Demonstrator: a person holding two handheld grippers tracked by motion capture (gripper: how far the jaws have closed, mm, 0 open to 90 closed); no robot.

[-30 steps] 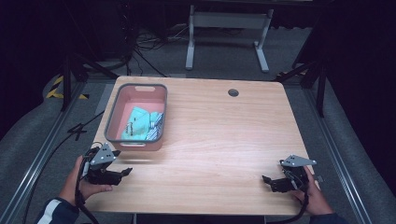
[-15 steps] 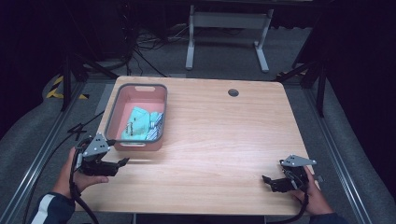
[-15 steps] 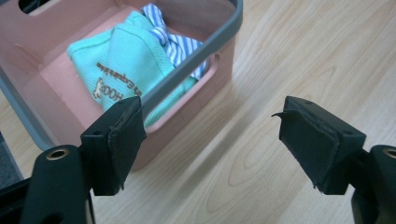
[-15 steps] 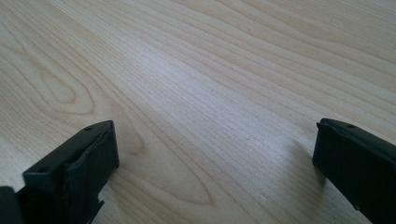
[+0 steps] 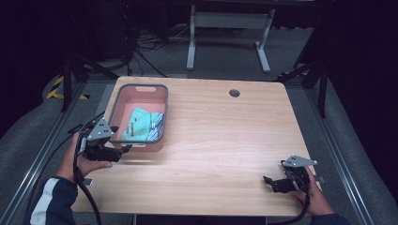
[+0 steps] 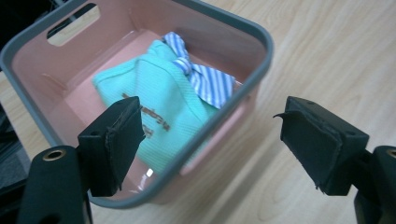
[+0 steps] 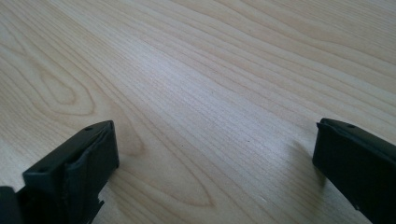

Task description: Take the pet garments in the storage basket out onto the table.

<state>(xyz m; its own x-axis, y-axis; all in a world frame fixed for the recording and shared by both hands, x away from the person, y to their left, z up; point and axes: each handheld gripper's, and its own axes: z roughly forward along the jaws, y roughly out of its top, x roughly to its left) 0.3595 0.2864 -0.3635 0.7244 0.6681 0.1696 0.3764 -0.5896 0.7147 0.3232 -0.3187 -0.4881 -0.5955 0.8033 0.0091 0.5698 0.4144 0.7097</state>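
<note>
A pink basket with a grey rim stands at the table's left side. Inside it lie a mint-green cloth and a blue-and-white striped cloth. My left gripper hovers just off the basket's near corner, pointing into it, open with nothing between its pads. My right gripper rests low at the near right of the table, open over bare wood.
The wooden table has a round cable hole at the back. A white metal stand sits on the floor behind. Cables trail from both grippers off the table's near edge.
My left hand has lifted off the table and come closer to the basket's near corner. The right hand has kept still.
</note>
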